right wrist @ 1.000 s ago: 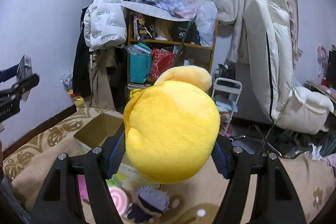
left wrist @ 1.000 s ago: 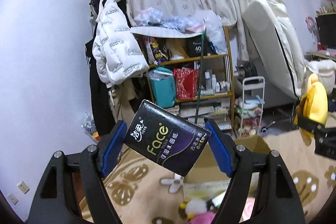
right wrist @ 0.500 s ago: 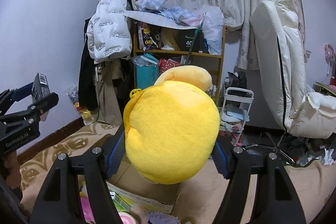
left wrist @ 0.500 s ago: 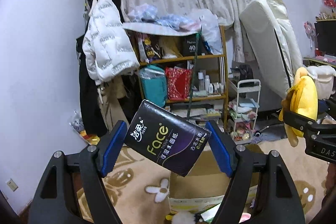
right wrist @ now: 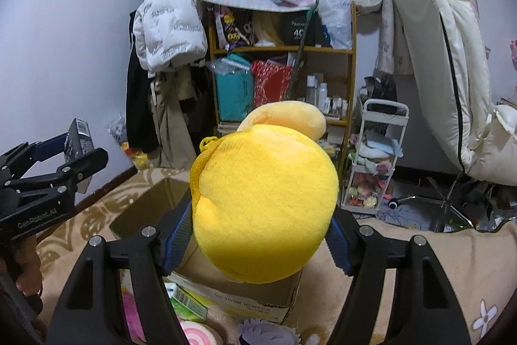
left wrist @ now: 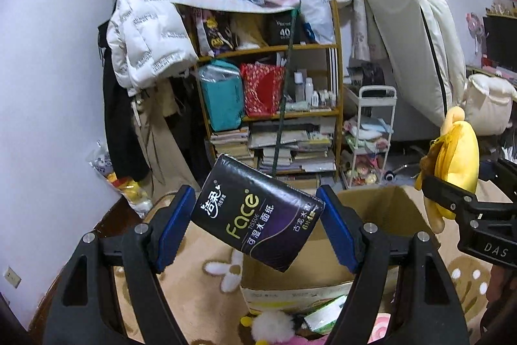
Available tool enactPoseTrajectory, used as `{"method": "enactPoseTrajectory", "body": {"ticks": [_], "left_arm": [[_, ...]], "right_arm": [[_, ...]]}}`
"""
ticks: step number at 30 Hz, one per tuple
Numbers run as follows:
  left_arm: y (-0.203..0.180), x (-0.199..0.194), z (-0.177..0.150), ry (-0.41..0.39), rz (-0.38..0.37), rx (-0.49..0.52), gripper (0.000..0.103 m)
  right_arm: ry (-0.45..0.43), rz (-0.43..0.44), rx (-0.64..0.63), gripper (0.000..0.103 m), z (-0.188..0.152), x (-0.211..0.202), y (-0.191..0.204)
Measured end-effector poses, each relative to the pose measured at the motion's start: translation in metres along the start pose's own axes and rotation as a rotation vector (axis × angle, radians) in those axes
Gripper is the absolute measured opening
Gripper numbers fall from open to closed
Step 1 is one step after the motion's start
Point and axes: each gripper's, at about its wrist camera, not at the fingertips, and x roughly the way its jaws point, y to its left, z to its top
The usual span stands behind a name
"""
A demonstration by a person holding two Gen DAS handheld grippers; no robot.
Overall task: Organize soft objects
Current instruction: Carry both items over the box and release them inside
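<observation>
My left gripper [left wrist: 257, 227] is shut on a black tissue pack [left wrist: 255, 215] marked "Face", held tilted above an open cardboard box [left wrist: 381, 212] on the patterned rug. My right gripper [right wrist: 258, 225] is shut on a round yellow plush toy [right wrist: 265, 202], held over the same box [right wrist: 152, 202]. The right gripper with the plush [left wrist: 458, 157] shows at the right edge of the left wrist view. The left gripper with the tissue pack [right wrist: 79, 134] shows at the left of the right wrist view.
More soft toys [right wrist: 197, 333] and a green packet [right wrist: 185, 299] lie on the rug in front of the box. A cluttered wooden shelf [left wrist: 271, 105], a hanging white jacket [left wrist: 145, 34], a small white trolley [left wrist: 371, 138] and a cream chair [right wrist: 452, 70] stand behind.
Both grippers have moved forward and lower toward the box, which now looks closer and larger. Each keeps its hold on its object.
</observation>
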Motion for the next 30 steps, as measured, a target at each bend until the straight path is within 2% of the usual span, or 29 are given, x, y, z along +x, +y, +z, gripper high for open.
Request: {"method": "enactPoseTrajectory", "body": {"ticks": [7, 10, 14, 27, 30], "left_arm": [[-0.009, 0.022, -0.015, 0.063, -0.02, 0.018, 0.076], [-0.013, 0.03, -0.019, 0.076, -0.029, 0.025, 0.076], [-0.017, 0.038, -0.024, 0.103, -0.043, 0.035, 0.077], [-0.016, 0.049, -0.032, 0.174, -0.06, 0.017, 0.077], [-0.011, 0.05, -0.032, 0.176, -0.049, 0.001, 0.082]], "right_arm": [[0.059, 0.019, 0.044, 0.076, -0.016, 0.025, -0.009], [0.062, 0.085, 0.085, 0.077, -0.022, 0.032, -0.016], [0.093, 0.111, 0.112, 0.079, -0.028, 0.043, -0.019], [0.143, 0.087, 0.15, 0.084, -0.039, 0.054, -0.026], [0.134, 0.08, 0.143, 0.09, -0.036, 0.052, -0.025]]}}
